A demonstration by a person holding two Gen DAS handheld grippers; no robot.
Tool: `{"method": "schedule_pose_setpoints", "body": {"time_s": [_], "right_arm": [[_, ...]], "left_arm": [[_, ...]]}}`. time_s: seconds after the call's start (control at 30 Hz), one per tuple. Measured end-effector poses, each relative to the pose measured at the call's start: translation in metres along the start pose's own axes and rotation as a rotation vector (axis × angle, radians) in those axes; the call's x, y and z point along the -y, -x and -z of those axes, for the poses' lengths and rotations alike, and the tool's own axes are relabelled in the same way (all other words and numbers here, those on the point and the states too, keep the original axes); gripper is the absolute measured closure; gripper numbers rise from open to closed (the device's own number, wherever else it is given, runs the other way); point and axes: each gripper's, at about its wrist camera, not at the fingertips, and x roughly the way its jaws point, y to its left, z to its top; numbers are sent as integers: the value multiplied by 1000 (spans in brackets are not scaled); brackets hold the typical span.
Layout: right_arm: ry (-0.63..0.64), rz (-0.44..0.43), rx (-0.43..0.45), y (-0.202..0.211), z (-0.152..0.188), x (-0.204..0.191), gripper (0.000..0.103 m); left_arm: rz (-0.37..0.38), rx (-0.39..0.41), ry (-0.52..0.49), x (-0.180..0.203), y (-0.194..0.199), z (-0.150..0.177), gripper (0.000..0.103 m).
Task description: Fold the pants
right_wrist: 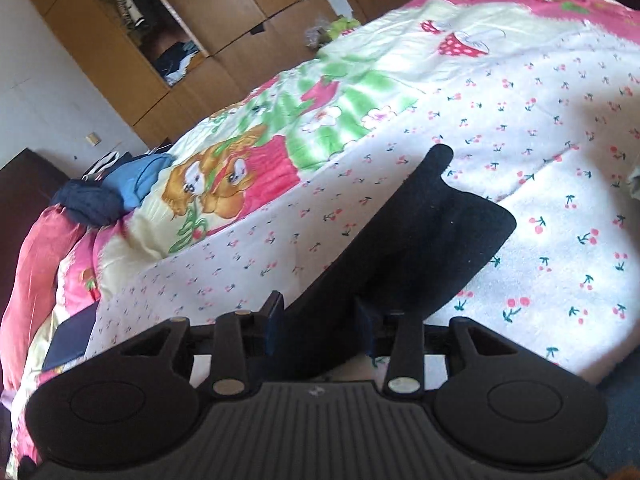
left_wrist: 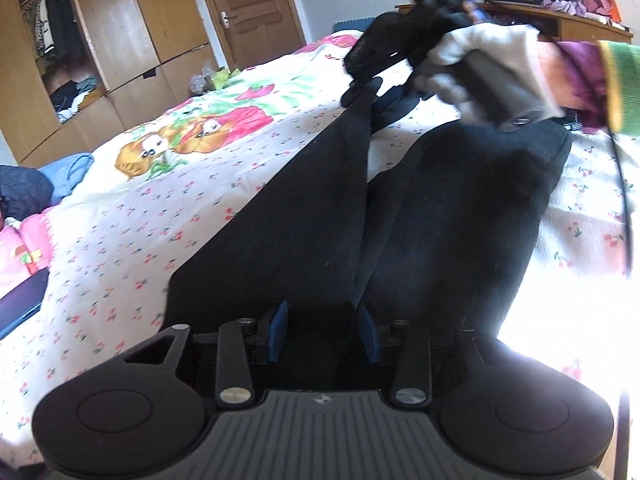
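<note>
Left gripper (left_wrist: 324,330) sits nearest in the left wrist view: blue pads (left_wrist: 279,330) stand apart with black pants (left_wrist: 304,216) cloth running between them. Cannot tell whether the pads press the cloth. From the jaws the pants stretch away over the bedsheet (left_wrist: 132,220) in two dark bands, one narrow and taut on the left, one broad on the right, with a sliver of sheet showing between them.

At the far end of the pants a white-gloved hand (left_wrist: 492,68) holds the right gripper (left_wrist: 362,94), whose tip is at the narrow band's end; blur hides the contact there. A purple and green sleeve (left_wrist: 588,80) shows behind the glove.

Right wrist view: right gripper (right_wrist: 320,328) jaws apart, a flap of pants (right_wrist: 404,236) rising between the pads (right_wrist: 275,322) and lifted off the sheet. Grip on the cloth not clear here either.

Beyond the pants the bedsheet (right_wrist: 540,140) carries a cherry print, then a cartoon bear panel (right_wrist: 216,184). Left of the pants at the bed's edge lies a heap of blue clothes (right_wrist: 136,180). Past the bed stands a wooden wardrobe (left_wrist: 120,40) with one compartment open, next to a door (left_wrist: 248,12). Desk (left_wrist: 568,20) with clutter sits behind the gloved hand.
</note>
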Motion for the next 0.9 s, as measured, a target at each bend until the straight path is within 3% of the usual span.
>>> {"method": "schedule_pose_setpoints", "body": {"time_s": [0.03, 0.1, 0.23, 0.4, 0.57, 0.67, 0.77, 0.9], "right_arm": [[-23, 7, -1, -6, -3, 3, 66], [-54, 2, -4, -11, -7, 5, 98], [-47, -100, 76, 35, -17, -8, 98], [28, -227, 163, 139, -33, -26, 99], [22, -225, 228, 229, -7, 2, 99], [-43, -88, 165, 226, 27, 48, 99], [-156, 50, 26, 181, 56, 104, 98], [-231, 30, 11, 162, 74, 124, 92]], "left_arm": [[1, 1, -3, 0, -2, -1, 49], [4, 1, -9, -2, -6, -5, 49], [2, 4, -10, -6, -2, -14, 49], [-10, 62, -27, -2, 27, -24, 49], [20, 121, -57, 17, 54, -27, 39], [50, 79, -103, 35, 49, -20, 37], [53, 6, -153, 54, 39, -7, 37], [31, -40, -190, 68, 42, 6, 37]]}}
